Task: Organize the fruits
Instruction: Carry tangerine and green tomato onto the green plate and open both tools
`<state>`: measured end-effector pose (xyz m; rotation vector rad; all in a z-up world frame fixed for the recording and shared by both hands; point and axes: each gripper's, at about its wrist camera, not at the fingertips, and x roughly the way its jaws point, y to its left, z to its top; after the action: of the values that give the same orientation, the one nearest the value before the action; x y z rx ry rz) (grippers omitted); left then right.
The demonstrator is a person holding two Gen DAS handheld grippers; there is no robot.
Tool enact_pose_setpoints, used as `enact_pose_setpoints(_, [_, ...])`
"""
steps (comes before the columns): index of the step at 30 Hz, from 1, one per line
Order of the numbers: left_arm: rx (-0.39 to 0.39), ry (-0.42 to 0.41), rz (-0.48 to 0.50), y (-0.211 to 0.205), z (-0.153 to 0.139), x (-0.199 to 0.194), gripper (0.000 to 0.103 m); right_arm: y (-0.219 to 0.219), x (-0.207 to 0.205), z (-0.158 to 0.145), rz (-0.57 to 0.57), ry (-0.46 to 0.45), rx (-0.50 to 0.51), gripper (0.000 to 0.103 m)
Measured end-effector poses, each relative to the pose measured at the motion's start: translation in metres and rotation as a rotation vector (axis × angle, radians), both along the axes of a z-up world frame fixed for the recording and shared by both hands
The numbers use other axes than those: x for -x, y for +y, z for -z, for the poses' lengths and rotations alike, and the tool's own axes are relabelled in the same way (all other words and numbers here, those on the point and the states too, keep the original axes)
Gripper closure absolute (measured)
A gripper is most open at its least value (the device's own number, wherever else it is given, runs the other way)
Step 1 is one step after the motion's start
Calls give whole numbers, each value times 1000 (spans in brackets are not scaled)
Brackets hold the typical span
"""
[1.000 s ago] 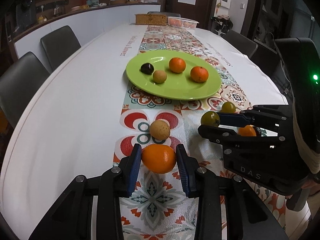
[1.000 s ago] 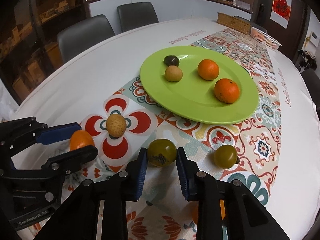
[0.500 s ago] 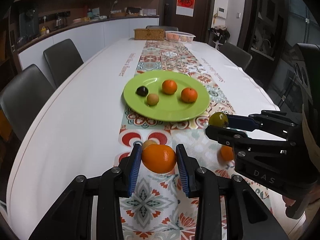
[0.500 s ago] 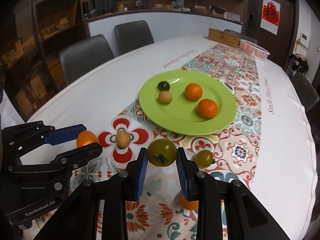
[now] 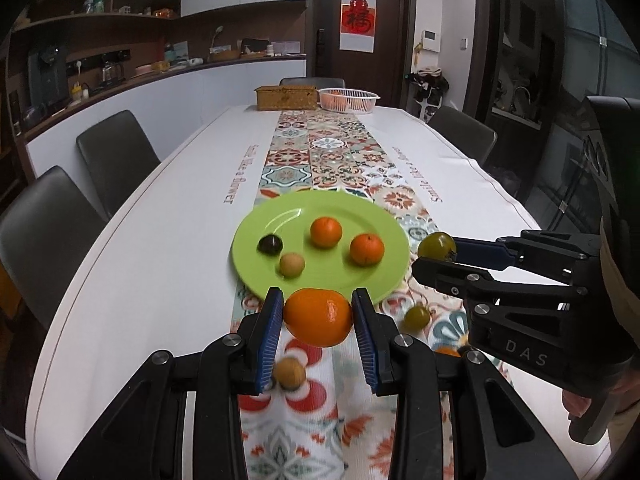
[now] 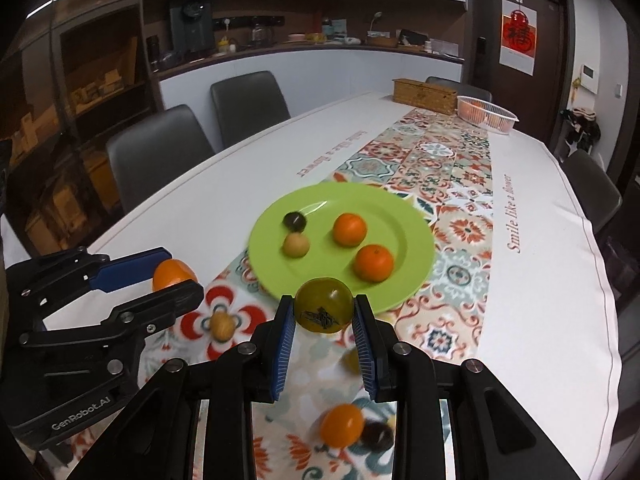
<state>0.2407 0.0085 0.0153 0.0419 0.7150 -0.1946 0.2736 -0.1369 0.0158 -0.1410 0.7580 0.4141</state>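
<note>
My left gripper (image 5: 318, 322) is shut on an orange mandarin (image 5: 318, 316), held above the patterned runner short of the green plate (image 5: 360, 280). My right gripper (image 6: 323, 314) is shut on a green tomato (image 6: 323, 310), also lifted, near the plate's (image 6: 416, 264) front rim. On the plate lie two mandarins (image 5: 326, 232) (image 5: 367, 249), a dark fruit (image 5: 269, 245) and a tan fruit (image 5: 291, 265). Each gripper shows in the other's view: the right one (image 5: 434, 258) with its tomato (image 5: 437, 245), the left one (image 6: 168, 276) with its mandarin (image 6: 174, 274).
Loose on the runner lie a tan fruit (image 5: 290, 373), a green tomato (image 5: 417, 316), an orange fruit (image 6: 342, 424) and a dark fruit (image 6: 378, 434). A wicker box (image 5: 286, 97) and white basket (image 5: 349, 100) stand at the far end. Grey chairs (image 5: 116, 156) line the table.
Both grippers have risen off the runner with their fruit and moved toward the plate. The fruits left on the cloth now lie lower in both views.
</note>
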Motion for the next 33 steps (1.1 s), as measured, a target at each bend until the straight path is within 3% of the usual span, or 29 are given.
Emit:
enact_pose_setpoints(11, [29,59,20,5,5,-68,68,1,-57,-6,22,-5,35,73])
enact_pose_setpoints(20, [42,121,33,7,18,-115,68,8,-102,10,33,41,85,73])
enact_pose_setpoints(33, [19,168,29,3,37,-144,68,9,-126,30,47,95,82,73])
